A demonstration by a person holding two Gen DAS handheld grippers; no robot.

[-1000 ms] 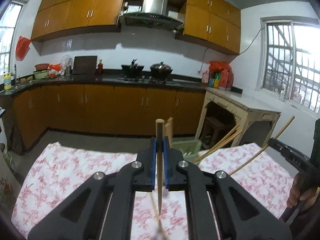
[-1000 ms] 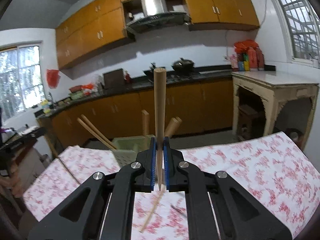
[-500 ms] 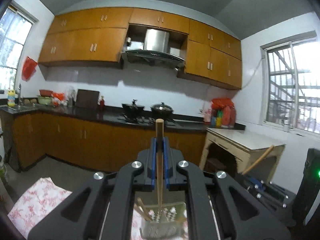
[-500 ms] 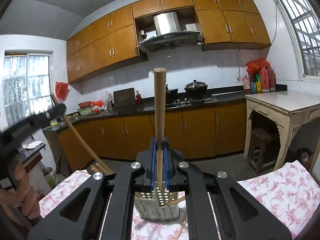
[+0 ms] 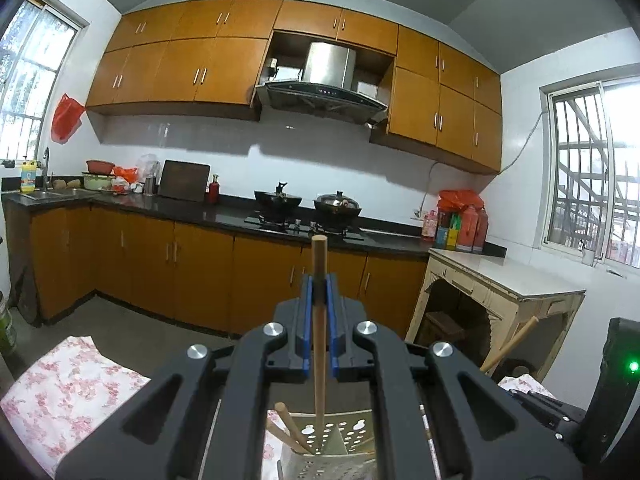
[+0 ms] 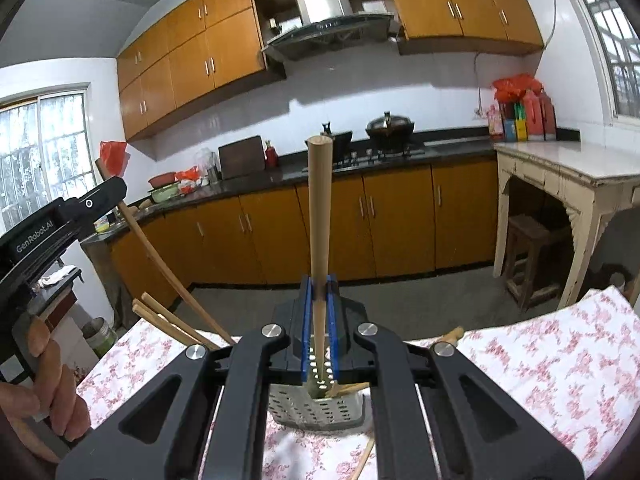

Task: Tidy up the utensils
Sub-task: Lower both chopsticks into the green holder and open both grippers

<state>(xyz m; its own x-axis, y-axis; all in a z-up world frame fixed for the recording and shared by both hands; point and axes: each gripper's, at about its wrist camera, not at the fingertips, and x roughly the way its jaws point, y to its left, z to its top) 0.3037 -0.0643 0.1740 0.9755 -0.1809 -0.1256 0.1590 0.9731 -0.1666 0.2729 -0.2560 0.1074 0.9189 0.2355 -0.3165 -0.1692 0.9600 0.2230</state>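
Table (image 6: 560, 360), holder (image 6: 316, 408) on it. Left gripper (image 5: 319, 328) clenched on chopstick (image 5: 319, 340), right gripper (image 6: 319, 320) on chopstick (image 6: 319, 220); both tips over holder. Risk: tilted release, stick catches rim, falls onto table.

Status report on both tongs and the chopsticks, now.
Left tongs shut on chopstick. Right tongs shut on second chopstick. Both tips over perforated holder. Nothing blocking.

Leaning chopsticks (image 6: 172, 324) crowding the holder (image 6: 320, 408) mouth's left side, open tablecloth (image 6: 540, 364) to its right
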